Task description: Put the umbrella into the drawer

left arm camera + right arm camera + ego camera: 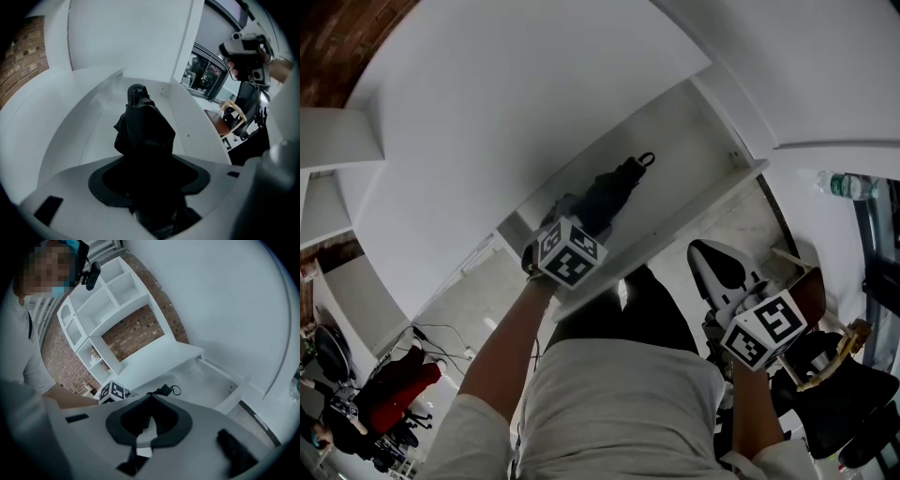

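Overhead head view, close gripper views, shared drawer [698, 150]

The drawer [689, 127] is open from above. The umbrella [605, 197], clamped in the left gripper [149, 187], takes up one end of the drawer. Past its looped tip the drawer floor is bare. The drawer's front panel [675, 230] blocks a low approach, and the white cabinet top [487, 112] closes off the drawer's back.

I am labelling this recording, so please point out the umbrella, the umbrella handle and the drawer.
umbrella [605, 202], head view, on its folded black canopy.
umbrella handle [137, 93], left gripper view, on its rounded far end.
drawer [694, 220], head view, on the top edge of its front panel.
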The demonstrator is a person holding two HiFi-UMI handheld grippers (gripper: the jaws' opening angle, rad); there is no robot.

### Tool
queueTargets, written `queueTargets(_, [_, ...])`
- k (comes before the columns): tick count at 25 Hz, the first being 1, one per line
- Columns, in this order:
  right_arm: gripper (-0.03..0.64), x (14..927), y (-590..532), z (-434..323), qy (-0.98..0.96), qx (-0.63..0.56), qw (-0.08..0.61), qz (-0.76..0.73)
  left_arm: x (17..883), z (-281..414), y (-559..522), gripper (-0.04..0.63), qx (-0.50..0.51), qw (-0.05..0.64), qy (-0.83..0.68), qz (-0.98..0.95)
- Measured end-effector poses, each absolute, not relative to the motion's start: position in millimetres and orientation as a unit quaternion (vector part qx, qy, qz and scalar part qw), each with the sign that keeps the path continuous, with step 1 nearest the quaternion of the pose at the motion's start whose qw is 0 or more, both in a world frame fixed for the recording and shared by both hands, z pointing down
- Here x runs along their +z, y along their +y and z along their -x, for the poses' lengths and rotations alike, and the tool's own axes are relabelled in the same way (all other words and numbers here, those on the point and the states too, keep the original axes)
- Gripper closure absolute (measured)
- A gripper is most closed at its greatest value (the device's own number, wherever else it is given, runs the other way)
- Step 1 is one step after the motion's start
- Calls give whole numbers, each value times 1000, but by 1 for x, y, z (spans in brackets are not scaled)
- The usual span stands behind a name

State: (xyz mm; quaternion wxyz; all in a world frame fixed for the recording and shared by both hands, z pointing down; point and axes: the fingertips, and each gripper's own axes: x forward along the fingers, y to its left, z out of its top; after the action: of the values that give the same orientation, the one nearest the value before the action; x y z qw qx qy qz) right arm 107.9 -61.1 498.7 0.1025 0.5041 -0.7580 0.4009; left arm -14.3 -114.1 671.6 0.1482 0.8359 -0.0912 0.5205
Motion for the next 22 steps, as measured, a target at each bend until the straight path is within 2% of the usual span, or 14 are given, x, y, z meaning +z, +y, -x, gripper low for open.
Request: queueTargets(22, [589, 507, -56, -116, -750, 412, 105, -507, 700, 1, -114, 328, 549, 154, -67, -819])
